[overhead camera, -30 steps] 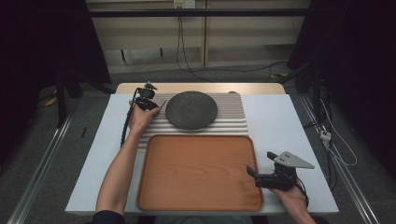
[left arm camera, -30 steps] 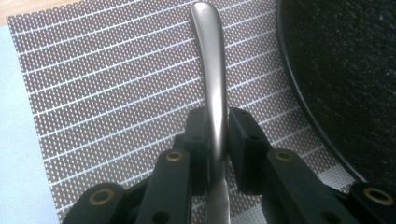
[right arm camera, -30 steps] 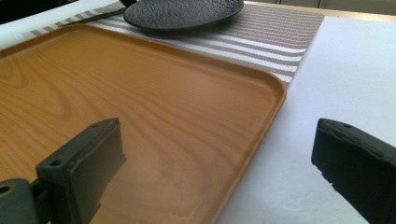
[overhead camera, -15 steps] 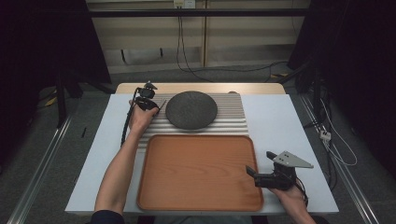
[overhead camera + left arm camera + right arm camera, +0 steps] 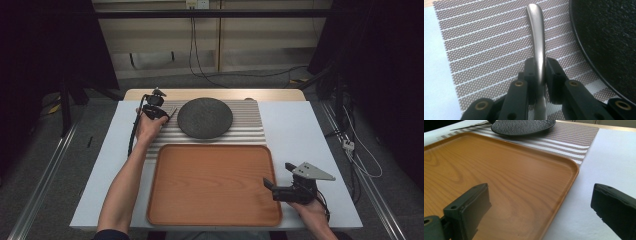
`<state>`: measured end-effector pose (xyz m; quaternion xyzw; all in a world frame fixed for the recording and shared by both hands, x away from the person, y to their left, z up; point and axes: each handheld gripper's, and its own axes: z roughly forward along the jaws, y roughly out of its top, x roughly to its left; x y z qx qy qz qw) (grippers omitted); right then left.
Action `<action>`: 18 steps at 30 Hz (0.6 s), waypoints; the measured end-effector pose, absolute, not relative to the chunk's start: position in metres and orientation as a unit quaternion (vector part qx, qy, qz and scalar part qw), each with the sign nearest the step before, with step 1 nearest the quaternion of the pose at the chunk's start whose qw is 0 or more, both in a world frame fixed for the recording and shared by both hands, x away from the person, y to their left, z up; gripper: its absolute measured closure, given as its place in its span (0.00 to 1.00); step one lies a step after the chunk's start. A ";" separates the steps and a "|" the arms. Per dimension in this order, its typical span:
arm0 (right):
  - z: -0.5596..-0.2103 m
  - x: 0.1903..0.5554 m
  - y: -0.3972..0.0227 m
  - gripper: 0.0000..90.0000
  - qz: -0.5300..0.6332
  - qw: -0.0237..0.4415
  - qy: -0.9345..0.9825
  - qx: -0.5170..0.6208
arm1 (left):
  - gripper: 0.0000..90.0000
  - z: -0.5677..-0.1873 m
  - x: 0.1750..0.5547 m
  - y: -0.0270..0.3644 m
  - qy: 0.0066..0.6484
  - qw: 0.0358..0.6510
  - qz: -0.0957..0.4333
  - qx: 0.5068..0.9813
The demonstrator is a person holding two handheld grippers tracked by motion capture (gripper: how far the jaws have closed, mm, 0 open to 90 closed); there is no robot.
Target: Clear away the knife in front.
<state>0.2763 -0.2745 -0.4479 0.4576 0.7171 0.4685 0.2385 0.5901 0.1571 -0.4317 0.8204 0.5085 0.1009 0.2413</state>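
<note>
A person's left gripper point(image 5: 539, 72) is pinching the metal handle point(image 5: 537, 37) of a utensil between its nearly closed fingers, over the striped placemat point(image 5: 250, 125) just left of the dark round plate point(image 5: 205, 117). The right gripper point(image 5: 272, 186) is hovering at the right edge of the wooden tray point(image 5: 215, 185) on the white table point(image 5: 300, 130), its fingers spread wide and gripping nothing.

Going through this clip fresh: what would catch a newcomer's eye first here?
Probably the big wooden tray, bare, at the near middle of the white table. Behind it a dark round plate sits on a striped placemat. At the mat's left end the left gripper is clamped on a metal utensil handle, while the right gripper waits open at the tray's right edge.
</note>
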 end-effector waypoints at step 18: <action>-0.448 0.277 -0.273 0.02 0.466 0.240 0.718 0.459 | 0.89 -0.418 0.572 0.164 0.486 0.256 0.110 0.828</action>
